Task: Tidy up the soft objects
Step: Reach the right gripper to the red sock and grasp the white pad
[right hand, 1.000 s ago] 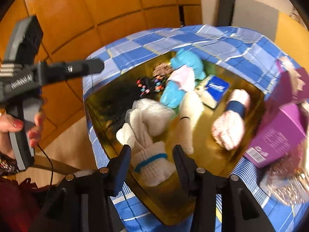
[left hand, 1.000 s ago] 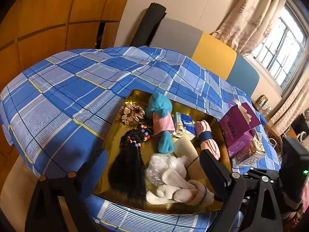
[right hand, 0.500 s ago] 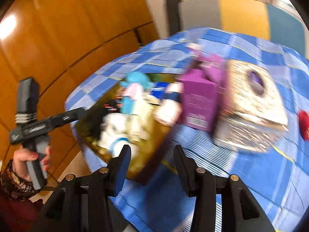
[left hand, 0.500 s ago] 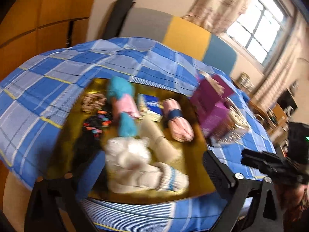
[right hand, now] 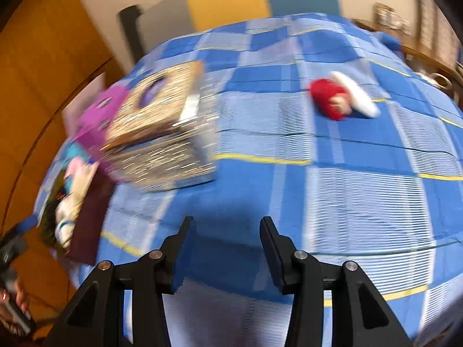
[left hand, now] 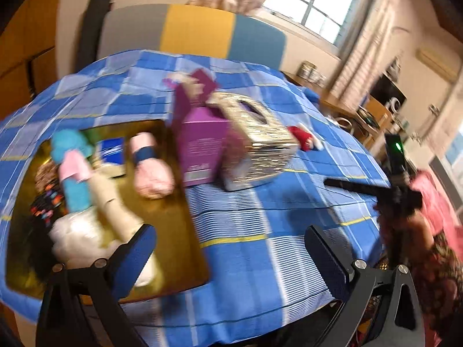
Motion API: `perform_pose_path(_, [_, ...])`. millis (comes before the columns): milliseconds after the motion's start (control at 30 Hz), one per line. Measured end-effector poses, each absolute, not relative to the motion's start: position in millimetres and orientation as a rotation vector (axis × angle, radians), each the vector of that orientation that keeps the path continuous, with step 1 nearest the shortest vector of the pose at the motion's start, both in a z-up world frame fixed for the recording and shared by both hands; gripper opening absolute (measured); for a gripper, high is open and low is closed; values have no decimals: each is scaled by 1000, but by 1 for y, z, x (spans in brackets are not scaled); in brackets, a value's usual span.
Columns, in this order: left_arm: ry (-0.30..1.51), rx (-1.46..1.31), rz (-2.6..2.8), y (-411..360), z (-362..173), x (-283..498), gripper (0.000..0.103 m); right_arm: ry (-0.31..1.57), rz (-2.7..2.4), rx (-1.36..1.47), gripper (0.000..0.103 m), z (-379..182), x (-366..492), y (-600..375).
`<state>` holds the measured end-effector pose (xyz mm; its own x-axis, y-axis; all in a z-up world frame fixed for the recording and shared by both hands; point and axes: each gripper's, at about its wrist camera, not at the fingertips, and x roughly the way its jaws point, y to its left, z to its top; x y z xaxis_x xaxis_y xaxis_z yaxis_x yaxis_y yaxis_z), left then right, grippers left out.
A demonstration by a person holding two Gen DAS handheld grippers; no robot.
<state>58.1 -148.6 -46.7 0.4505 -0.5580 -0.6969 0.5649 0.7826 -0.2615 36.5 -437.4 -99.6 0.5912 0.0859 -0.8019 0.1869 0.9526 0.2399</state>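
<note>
— Blue checked cloth [right hand: 361, 196] covers the counter; gold tray [left hand: 170, 222] holds soft things, glittery box [right hand: 162, 127] beside it.
— Red plush [right hand: 330, 98]?
— Alone on cloth. Left tongs [left hand: 231, 248] and right tongs [right hand: 225, 248] gape, empty.

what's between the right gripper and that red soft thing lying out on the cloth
Nothing visible. The right gripper is open over bare blue checked cloth, and the red soft item lies alone ahead and to the right. The glittery box sits off to the left, clear of that line.
</note>
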Motion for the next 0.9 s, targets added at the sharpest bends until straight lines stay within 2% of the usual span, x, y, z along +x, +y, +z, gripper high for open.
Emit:
perform_pose_path(400, [906, 82, -797, -235, -52, 52, 103, 828, -317, 454, 46, -77, 81, -589])
perform_pose_path(567, [888, 107, -806, -257, -54, 53, 103, 823, -359, 561, 47, -90, 121, -632])
perform_pose_path(900, [917, 106, -793, -275, -58, 70, 103, 923, -373, 564, 52, -126, 187, -657])
